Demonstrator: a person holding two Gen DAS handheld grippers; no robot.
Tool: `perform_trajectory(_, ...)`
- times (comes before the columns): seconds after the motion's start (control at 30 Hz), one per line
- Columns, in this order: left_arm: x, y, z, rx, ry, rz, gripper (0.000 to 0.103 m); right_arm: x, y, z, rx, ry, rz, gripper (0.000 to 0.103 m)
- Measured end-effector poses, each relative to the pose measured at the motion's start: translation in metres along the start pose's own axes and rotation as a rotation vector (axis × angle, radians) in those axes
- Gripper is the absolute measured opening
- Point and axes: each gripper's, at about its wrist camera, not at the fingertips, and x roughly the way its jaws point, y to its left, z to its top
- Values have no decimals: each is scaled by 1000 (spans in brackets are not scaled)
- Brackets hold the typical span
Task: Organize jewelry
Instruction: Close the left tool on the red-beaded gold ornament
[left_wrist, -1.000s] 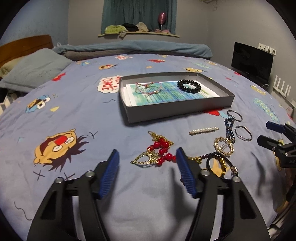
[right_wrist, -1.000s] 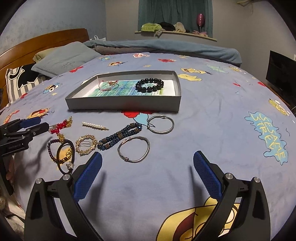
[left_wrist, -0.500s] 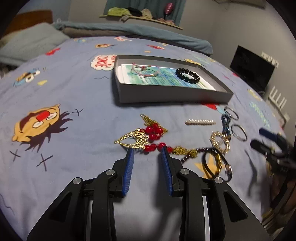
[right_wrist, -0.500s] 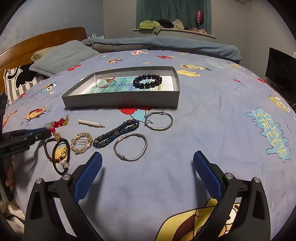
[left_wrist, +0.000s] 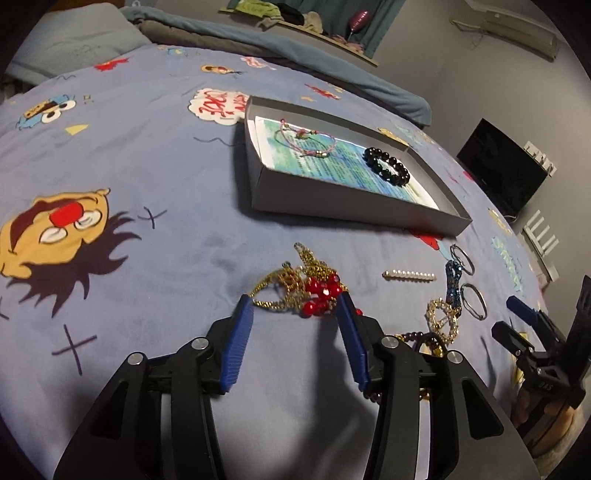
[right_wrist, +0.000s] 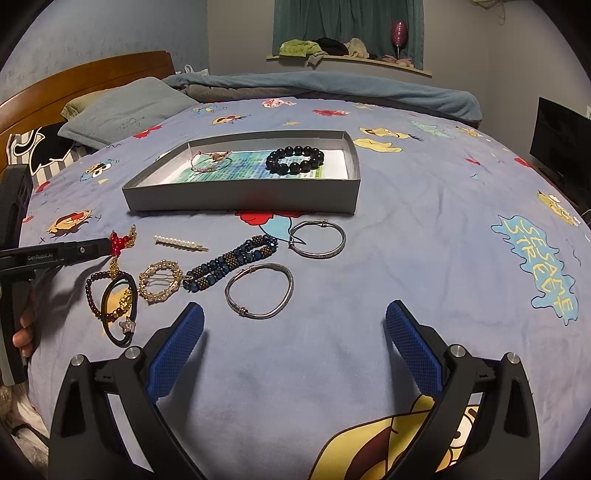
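The red and gold necklace (left_wrist: 306, 290) lies bunched on the bedspread (left_wrist: 166, 192) in the lower middle of the left wrist view, between the tips of the left tongs (left_wrist: 295, 314). These stand part open around it, their blue pads (left_wrist: 236, 343) at either side of the heap, not yet clenched. To do this step well, I judge the tips should press down into the soft cloth and close on the thick cluster of red beads, not on the thin gold chain, which would likely slip out or trail. Lift slowly, so loose ends do not catch the dark bead string (left_wrist: 417, 338) just beside the right pad. The grey tray (left_wrist: 332, 199) waits in the upper middle, already holding a pink cord bracelet (left_wrist: 304, 142) and a black bead bracelet (left_wrist: 387, 170). The right tongs (left_wrist: 517, 323) show at the right edge.

The right wrist view looks across the whole spread. The right tongs (right_wrist: 293, 349) hang released and wide at the bottom, holding nothing. This view shows what the other hides behind the left tool: the dark bead string whole, the black hair tie (right_wrist: 120, 310), the gold hair clip (right_wrist: 160, 282), the blue bead bracelet (right_wrist: 231, 264) and two silver bangles (right_wrist: 317, 240). The pearl clip (right_wrist: 181, 243) lies at middle left. Of the necklace only a red and gold scrap shows past the left tool's tip at the left edge, so the left view alone tells how the pads bracket it.
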Motion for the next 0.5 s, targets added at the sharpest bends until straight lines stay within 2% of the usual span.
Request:
perform_trajectory(0.07,1,-5,4,60,-21,65,71,0,1,0,-2,1,2,97)
perform_trajectory(0.1,1,-7,5,84,-29,91,75,0,1,0,-5,1,2,97)
perform_trajectory(0.2,5,-8,10,120,-25,98,77,0,3,0,-12,2,1,97)
perform_trajectory(0.23,5,-7,10,119,-26,93,73,0,2,0,-14,2,-1,97)
perform_trajectory(0.27,5,-7,9,123,-30,92,63,0,3,0,-16,2,-2,97)
perform_trajectory(0.33,5,-9,8,146,-24,77,48,1,2,1,-17,4,-5,97)
perform_trajectory(0.4,4,-12,6,170,-28,73,40,2,2,1,-15,6,-5,97)
perform_trajectory(0.47,1,-15,4,192,-34,68,28,4,3,2,-18,7,-2,97)
perform_trajectory(0.5,-1,-17,4,199,-37,67,26,4,4,2,-22,6,-1,97)
